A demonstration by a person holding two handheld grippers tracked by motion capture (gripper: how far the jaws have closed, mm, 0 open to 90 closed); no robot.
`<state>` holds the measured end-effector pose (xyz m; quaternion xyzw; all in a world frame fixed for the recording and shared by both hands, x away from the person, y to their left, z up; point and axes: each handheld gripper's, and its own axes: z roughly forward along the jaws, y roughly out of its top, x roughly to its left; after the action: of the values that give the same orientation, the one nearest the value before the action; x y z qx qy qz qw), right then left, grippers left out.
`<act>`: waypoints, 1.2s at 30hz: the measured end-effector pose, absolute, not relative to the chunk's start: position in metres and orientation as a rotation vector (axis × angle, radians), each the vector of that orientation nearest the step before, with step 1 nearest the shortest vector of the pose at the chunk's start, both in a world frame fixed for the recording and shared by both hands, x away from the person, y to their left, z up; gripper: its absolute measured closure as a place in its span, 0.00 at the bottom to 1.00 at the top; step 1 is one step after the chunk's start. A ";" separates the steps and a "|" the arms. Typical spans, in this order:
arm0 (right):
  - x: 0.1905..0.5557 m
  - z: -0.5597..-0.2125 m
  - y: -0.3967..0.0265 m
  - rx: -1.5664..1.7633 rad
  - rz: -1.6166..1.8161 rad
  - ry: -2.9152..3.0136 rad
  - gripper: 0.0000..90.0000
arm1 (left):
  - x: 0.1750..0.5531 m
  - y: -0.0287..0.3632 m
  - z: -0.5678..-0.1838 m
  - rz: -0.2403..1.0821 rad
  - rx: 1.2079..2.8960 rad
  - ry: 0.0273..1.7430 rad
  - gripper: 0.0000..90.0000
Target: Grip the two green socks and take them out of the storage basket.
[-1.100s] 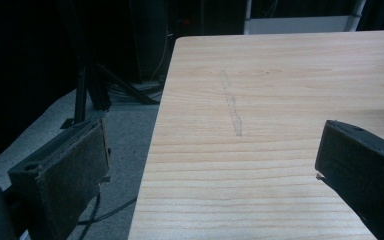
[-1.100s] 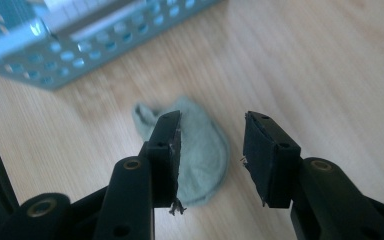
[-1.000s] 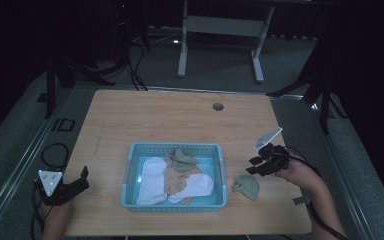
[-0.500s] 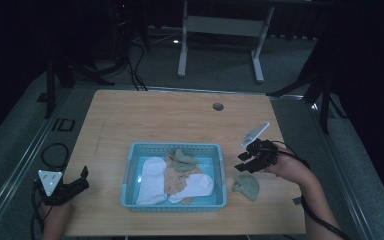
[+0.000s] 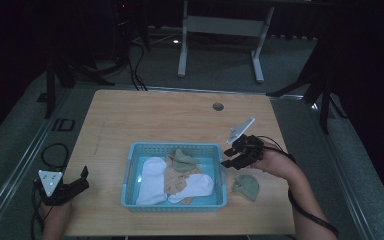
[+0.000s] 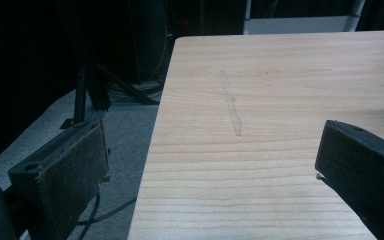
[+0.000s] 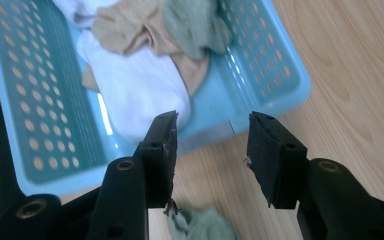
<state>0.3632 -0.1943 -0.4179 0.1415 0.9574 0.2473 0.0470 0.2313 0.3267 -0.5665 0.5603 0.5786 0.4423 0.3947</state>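
Observation:
A light blue basket [image 5: 175, 146] sits at the table's front middle. In it lie white socks [image 5: 152, 175], a tan sock [image 5: 177, 182] and a green sock [image 5: 184, 159]. Another green sock [image 5: 246, 186] lies on the table just right of the basket. My right gripper [image 5: 228, 159] hovers over the basket's right rim, open, with nothing between its jaws. In the right gripper view, that gripper [image 7: 212, 125] points at the basket wall [image 7: 275, 65] and a white sock [image 7: 135, 90], and the loose green sock [image 7: 200, 225] is beneath it. My left gripper [image 5: 82, 179] rests open at the front left.
The left gripper view shows the bare wooden table [image 6: 280, 100] ahead of my left gripper [image 6: 210, 145], with its left edge and the dark floor beyond. A round cable hole [image 5: 218, 106] is near the table's far edge. Stand legs and cables lie on the floor behind.
My right gripper has moved left and a little up, from above the loose green sock to the basket's right rim. The left gripper and all socks have stayed put.

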 end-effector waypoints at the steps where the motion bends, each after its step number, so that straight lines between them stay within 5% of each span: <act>1: 0.363 -0.418 -0.191 0.416 0.763 2.918 0.61 | 0.231 0.327 -0.567 1.122 1.421 1.467 0.00; 36: 0.390 -0.474 -0.101 0.324 0.655 2.964 0.59 | 0.231 0.327 -0.567 1.121 1.428 1.453 0.00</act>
<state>0.3897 -0.1006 -0.4741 0.1060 0.9700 0.2143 0.0442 0.2309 0.3265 -0.5666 0.5637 0.5734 0.4425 0.3969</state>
